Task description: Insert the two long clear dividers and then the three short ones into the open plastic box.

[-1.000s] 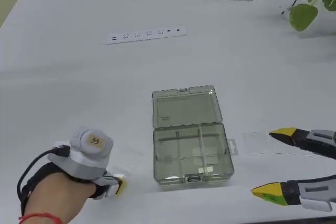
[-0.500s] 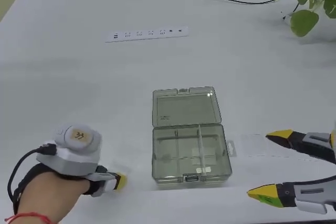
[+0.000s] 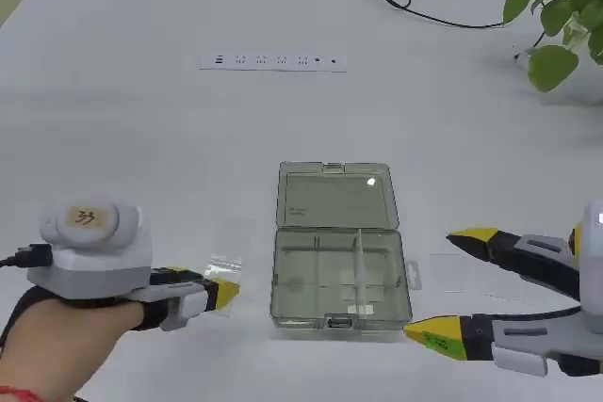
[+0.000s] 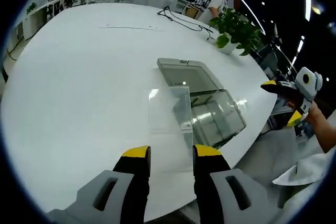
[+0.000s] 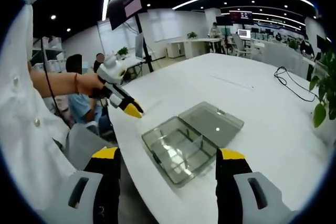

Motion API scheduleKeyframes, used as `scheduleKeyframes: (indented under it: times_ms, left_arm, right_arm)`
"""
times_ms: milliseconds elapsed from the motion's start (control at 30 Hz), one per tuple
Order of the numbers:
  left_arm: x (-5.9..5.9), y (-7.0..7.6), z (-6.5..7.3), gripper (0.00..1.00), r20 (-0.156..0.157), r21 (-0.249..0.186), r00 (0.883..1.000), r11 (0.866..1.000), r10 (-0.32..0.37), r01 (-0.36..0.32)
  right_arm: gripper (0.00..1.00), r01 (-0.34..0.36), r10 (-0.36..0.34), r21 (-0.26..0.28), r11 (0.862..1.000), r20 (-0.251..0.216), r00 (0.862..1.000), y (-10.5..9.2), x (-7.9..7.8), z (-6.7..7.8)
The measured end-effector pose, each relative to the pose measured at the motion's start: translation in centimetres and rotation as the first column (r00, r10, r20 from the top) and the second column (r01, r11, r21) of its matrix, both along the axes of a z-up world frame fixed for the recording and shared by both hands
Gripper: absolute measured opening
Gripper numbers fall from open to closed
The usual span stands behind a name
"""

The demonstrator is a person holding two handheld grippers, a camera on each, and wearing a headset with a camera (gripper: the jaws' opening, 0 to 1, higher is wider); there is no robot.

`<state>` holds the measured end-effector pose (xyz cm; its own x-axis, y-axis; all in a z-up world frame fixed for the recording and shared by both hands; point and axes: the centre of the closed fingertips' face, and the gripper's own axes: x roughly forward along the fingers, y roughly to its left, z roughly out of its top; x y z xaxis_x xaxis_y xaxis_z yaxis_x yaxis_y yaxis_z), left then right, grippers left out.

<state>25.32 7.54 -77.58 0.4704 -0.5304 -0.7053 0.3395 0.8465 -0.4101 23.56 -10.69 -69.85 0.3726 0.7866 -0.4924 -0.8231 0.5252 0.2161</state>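
Observation:
The open smoky plastic box (image 3: 283,280) sits mid-table, its lid (image 3: 336,197) laid flat behind it; a clear divider (image 3: 360,256) stands lengthwise inside. My left gripper (image 3: 222,294) hovers left of the box, shut on a clear divider (image 4: 170,124) that sticks out ahead of its jaws. In the left gripper view the box (image 4: 215,116) lies just beyond that sheet. My right gripper (image 3: 450,286) is open right of the box, with nothing between its jaws. Another clear divider (image 3: 457,272) lies flat on the table beside it. The right gripper view shows the box (image 5: 178,148) and the left gripper (image 5: 131,109).
A white power strip (image 3: 273,62) lies further back on the table. A black cable (image 3: 424,2) and a leafy plant (image 3: 565,7) are at the far right. The table's near edge runs just below both grippers. People stand in the background of the right gripper view.
My left gripper has risen from the table with the clear divider and moved right toward the box. The right gripper has edged left toward the box.

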Motion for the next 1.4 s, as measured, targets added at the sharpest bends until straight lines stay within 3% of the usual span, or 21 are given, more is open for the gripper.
scheduleKeyframes:
  times_ms: [167,300,400,567,700,900,1033,1400]
  left_arm:
    - [0.1,-1.9,2.3,0.3,0.044,-0.095,0.999,0.995,0.009,-0.004]
    - [0.0,-3.8,4.1,0.3,0.079,-0.173,0.997,0.985,0.004,0.01]
    - [-0.1,-5.5,5.3,0.3,0.096,-0.233,0.995,0.972,0.001,0.021]
    - [-0.1,-7.6,6.7,0.3,0.125,-0.286,0.992,0.958,-0.003,0.039]
    - [-0.4,-9.0,7.4,0.3,0.141,-0.302,0.99,0.951,-0.027,0.069]
    - [-0.5,-10.0,7.9,0.3,0.162,-0.303,0.986,0.949,-0.045,0.093]
    - [-0.6,-10.3,7.9,0.3,0.166,-0.297,0.984,0.949,-0.06,0.108]
    - [-0.7,-10.5,8.0,0.3,0.184,-0.278,0.98,0.952,-0.077,0.127]
  right_arm:
    - [0.67,0.026,-0.024,0.062,0.998,-0.021,0.999,2.2,0.5,1.8]
    - [0.55,0.057,-0.05,0.117,0.992,-0.058,0.997,3.8,0.9,3.0]
    - [0.5,0.099,-0.087,0.135,0.986,-0.092,0.992,4.1,1.4,3.2]
    - [0.37,0.135,-0.117,0.151,0.979,-0.124,0.985,5.2,1.8,3.3]
    - [0.31,0.161,-0.141,0.141,0.977,-0.142,0.98,5.7,2.0,2.8]
    - [0.23,0.199,-0.172,0.15,0.969,-0.174,0.97,6.3,2.3,2.6]
    - [0.16,0.207,-0.177,0.158,0.966,-0.184,0.967,6.6,2.3,2.6]
    - [0.08,0.24,-0.205,0.153,0.959,-0.211,0.956,6.7,2.4,2.3]
